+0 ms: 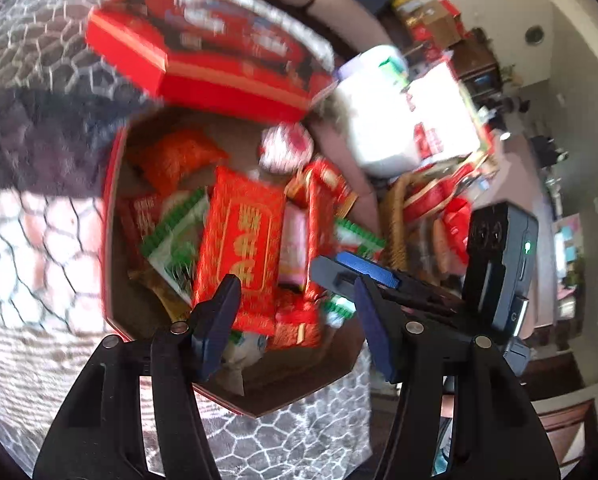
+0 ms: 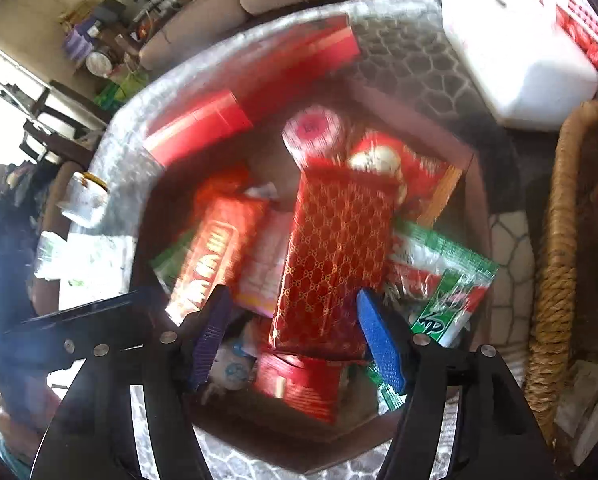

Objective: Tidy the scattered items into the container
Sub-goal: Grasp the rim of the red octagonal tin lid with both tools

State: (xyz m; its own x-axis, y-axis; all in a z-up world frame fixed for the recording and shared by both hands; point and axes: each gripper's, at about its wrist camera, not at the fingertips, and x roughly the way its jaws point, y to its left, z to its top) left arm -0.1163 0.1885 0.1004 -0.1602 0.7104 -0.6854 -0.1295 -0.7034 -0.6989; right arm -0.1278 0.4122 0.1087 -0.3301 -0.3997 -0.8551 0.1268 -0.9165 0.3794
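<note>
Inside, octagonal red box (image 1: 111, 208): glossy red packets (image 1: 239, 256), green sachets (image 2: 447, 280); left gripper (image 1: 295, 320), right gripper (image 2: 295, 340) spread apart, empty.

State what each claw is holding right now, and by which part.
Nothing is held. The left claw and right claw both stand open above the red octagonal box, with no item between their fingers.

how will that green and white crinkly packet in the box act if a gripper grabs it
The green and white packet looks like thin glossy film, so it would probably flex and crumple rather than hold shape. Its shiny wrap may slip between the jaws. It seems light, lying loosely on other snacks in the octagonal red box.
</note>
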